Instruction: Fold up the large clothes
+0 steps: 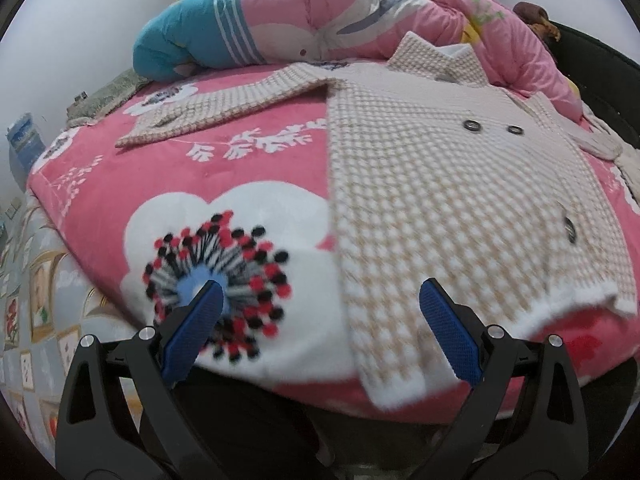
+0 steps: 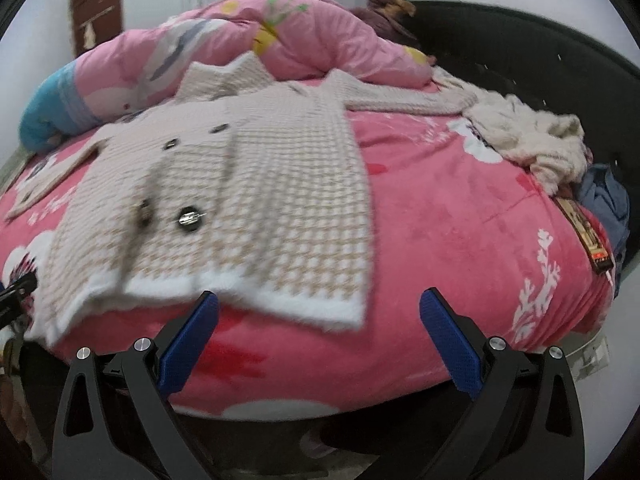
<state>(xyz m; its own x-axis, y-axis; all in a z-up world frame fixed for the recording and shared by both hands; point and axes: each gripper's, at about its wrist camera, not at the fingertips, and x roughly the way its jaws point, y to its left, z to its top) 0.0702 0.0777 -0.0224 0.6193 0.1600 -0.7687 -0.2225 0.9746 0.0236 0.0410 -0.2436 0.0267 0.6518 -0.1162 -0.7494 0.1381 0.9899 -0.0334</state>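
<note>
With both my left tongs (image 1: 320,320) and right tongs (image 2: 319,330) spread empty just short of the checked coat (image 1: 440,200) lying flat on the pink blanket (image 1: 248,184), I risk pinching blanket plush with the hem and dragging it.

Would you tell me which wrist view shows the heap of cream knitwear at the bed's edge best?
The right wrist view: the cream knitwear heap lies fully visible beside the checked coat's sleeve. The left wrist view catches only a cropped sliver at its right edge.
</note>
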